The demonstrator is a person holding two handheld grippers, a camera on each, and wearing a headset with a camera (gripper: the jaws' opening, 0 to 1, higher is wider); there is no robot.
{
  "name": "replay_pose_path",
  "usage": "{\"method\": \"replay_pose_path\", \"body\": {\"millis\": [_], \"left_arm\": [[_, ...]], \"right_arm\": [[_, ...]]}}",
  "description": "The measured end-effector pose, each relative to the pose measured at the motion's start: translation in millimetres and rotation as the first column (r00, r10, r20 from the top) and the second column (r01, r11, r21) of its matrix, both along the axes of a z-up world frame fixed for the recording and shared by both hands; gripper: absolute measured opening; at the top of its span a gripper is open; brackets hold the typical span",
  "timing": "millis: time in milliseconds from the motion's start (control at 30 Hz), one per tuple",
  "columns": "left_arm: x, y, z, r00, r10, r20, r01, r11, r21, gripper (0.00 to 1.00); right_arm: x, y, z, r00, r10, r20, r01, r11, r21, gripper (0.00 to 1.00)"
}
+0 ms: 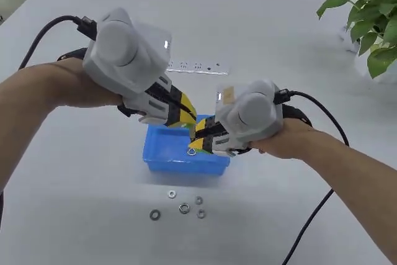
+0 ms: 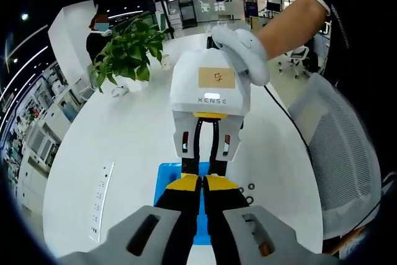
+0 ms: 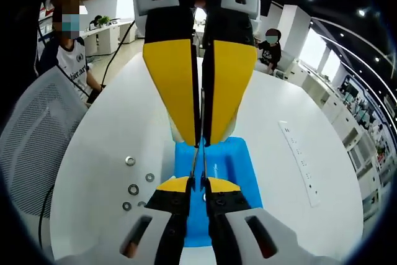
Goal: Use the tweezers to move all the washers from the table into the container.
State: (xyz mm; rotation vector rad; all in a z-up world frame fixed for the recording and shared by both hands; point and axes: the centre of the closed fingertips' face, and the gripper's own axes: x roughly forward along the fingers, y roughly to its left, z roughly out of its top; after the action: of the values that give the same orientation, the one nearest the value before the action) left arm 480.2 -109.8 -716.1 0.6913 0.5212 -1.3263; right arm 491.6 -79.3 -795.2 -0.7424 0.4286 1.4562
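Observation:
A blue container (image 1: 162, 155) sits mid-table. Over it my two grippers meet nose to nose. The left gripper (image 1: 185, 115) comes in from the left with its yellow jaws together, and the right gripper (image 1: 203, 139) from the right, also closed. Thin metal tweezers (image 3: 197, 156) run between the two pairs of jaws, pinched by both. At their tip a washer (image 1: 191, 151) hangs above the container's inside. Several loose washers (image 1: 184, 208) lie on the table in front of the container, also seen as washers (image 3: 133, 189) left of the container (image 3: 239, 172).
A white power strip (image 1: 198, 66) lies behind the container. A potted plant (image 1: 372, 23) stands at the far right edge. Black cables trail from both grippers. A mesh chair (image 2: 338, 153) stands beside the table, and people sit in the room behind.

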Motion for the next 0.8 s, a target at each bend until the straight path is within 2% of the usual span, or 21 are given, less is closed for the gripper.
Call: {"method": "replay_pose_path", "body": {"millis": [433,800], "left_arm": [[-21.3,-5.5,5.9,1.000,-0.018,0.009,0.017,1.000,0.010,0.06],[-42.4,-8.0,-10.7,0.999,-0.027,-0.024,0.027,1.000,0.008,0.06]], "right_arm": [[-20.7,-7.7,6.4,1.000,-0.006,0.018,0.006,1.000,-0.003,0.11],[-45.8,-10.8,-10.2,1.000,-0.008,-0.016,0.008,1.000,-0.012,0.12]]}}
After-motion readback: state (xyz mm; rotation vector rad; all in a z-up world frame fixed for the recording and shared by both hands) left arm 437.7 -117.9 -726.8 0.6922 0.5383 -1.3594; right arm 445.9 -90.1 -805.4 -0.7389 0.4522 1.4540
